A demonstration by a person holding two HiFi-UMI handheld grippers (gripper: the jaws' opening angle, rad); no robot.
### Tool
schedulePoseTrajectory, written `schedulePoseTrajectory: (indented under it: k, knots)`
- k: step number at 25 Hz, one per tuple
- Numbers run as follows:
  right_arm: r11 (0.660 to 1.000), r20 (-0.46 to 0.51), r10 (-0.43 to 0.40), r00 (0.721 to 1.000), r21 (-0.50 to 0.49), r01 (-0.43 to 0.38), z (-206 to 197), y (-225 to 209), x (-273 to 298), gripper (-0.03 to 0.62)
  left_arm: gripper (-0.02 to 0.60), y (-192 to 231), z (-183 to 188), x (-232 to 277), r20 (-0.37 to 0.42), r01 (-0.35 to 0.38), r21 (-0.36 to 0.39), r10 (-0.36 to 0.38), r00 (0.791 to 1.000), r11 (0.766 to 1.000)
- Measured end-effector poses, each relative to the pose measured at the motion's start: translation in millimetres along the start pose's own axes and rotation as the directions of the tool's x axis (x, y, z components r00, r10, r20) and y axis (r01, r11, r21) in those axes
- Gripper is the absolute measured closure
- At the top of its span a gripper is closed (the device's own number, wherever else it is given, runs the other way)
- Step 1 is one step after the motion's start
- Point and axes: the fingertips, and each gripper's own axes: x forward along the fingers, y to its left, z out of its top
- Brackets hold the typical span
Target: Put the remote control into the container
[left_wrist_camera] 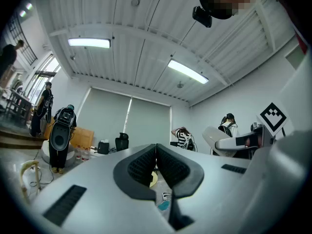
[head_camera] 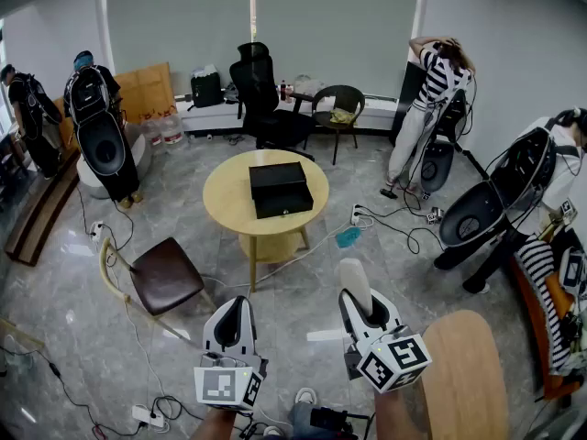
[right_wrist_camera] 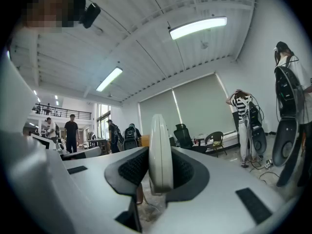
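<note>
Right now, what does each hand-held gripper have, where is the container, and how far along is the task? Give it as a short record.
left hand-held gripper: jaws together, nothing between them
right hand-held gripper: shut on the white remote control, held upright
container: black, open, on the round table
task stage: remote control not yet in the container; table is ahead, apart from both grippers
</note>
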Motion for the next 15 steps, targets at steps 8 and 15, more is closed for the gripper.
schedulePoseTrajectory:
  k: [8, 15]
  knots:
    - [0.994, -0.022, -0.049, 0.999, -0.097, 0.047, -17.9, 75.2, -28.7, 0.471, 0.568, 42.9, 13.1, -66.7, 0.013, -0.017, -0.002, 0.017, 1.0, 1.0]
    - [0.987, -0.019, -0.063, 0.998, -0.148, 0.059, -23.8, 103.9, -46.2, 0.471, 0.568, 56.4, 25.6, -99.6, 0.016, -0.065, -0.001, 0.065, 0.998, 0.998]
